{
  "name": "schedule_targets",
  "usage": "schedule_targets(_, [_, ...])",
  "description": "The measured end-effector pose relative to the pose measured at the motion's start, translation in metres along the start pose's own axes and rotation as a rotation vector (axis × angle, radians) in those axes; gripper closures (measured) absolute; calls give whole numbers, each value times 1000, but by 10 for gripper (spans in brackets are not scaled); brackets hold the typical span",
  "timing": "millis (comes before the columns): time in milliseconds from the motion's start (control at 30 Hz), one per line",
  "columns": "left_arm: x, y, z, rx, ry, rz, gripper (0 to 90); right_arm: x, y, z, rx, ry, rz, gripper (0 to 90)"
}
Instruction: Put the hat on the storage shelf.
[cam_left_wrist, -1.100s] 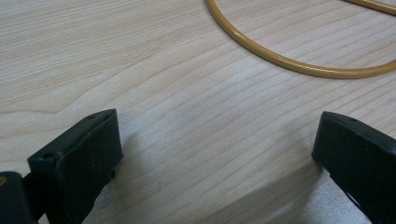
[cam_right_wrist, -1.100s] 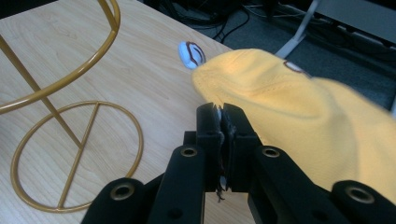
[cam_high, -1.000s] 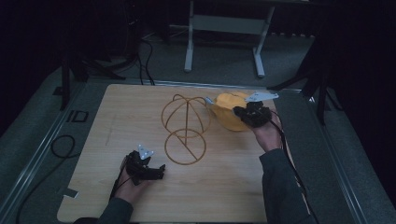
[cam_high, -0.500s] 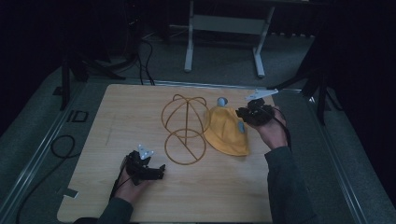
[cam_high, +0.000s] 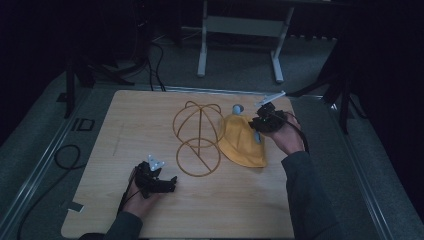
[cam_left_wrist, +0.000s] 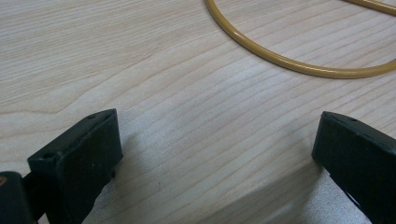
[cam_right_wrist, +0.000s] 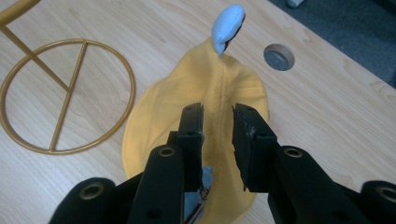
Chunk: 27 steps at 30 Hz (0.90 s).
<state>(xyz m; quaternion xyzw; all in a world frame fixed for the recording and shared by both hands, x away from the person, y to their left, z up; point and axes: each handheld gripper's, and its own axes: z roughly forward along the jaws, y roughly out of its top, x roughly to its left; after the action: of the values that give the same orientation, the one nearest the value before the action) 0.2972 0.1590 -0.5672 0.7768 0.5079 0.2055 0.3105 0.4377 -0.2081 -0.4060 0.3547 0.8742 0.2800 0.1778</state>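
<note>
A yellow fabric hat (cam_high: 242, 145) lies flat on the wooden table (cam_high: 150, 120), right of a gold wire hat stand (cam_high: 198, 132). The hat (cam_right_wrist: 154, 112) has a blue tab (cam_right_wrist: 228, 23) at its far end. My right gripper (cam_high: 258, 129) hovers over the hat's right edge. Its jaws have just been opening; in the right gripper view the right gripper (cam_right_wrist: 218, 109) stands open by a narrow gap with nothing between the pads. My left gripper (cam_high: 169, 183) rests near the front of the table, and in its own view the left gripper (cam_left_wrist: 217, 126) is wide open and empty, just short of the stand's ring base (cam_left_wrist: 280, 60).
A round hole (cam_right_wrist: 279, 57) is cut into the table beyond the hat. The stand's ring base (cam_right_wrist: 65, 98) lies left of the hat. A metal frame leg (cam_high: 202, 45) and cables (cam_high: 65, 155) sit on the floor around the table.
The hat, held up at the right gripper a second ago, has dropped flat onto the table. The right gripper's jaws have parted. The left gripper has not moved.
</note>
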Motion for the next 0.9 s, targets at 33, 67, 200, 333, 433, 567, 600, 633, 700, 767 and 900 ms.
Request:
schedule_targets(33, [0, 0, 0, 0, 0, 0, 15, 0, 2, 1, 9, 3, 1, 726])
schedule_targets(67, [0, 0, 0, 0, 0, 0, 15, 0, 4, 2, 18, 0, -1, 723])
schedule_targets(200, [0, 0, 0, -2, 0, -2, 15, 0, 11, 4, 51, 7, 8, 703])
schedule_targets(333, [0, 0, 0, -2, 0, -1, 15, 0, 16, 6, 72, 4, 10, 695])
schedule_targets(433, [0, 0, 0, -2, 0, 0, 15, 0, 20, 9, 98, -1, -1, 686])
schedule_targets(567, [0, 0, 0, -2, 0, -1, 15, 1, 26, 11, 118, 0, -6, 682])
schedule_targets(600, [0, 0, 0, -2, 0, 0, 15, 1, 27, 12, 124, -1, -7, 682])
schedule_targets(633, [0, 0, 0, -2, -1, 0, 15, 1, 28, 13, 133, 0, -5, 682])
schedule_targets(700, [0, 0, 0, -3, -1, -1, 15, 1, 31, 15, 142, 1, -4, 679])
schedule_targets(767, [-1, 0, 0, -3, -1, 0, 15, 1, 34, 16, 155, 6, -1, 669])
schedule_targets(900, [-1, 0, 0, -3, -2, 0, 15, 1, 41, 21, 189, 24, 6, 647])
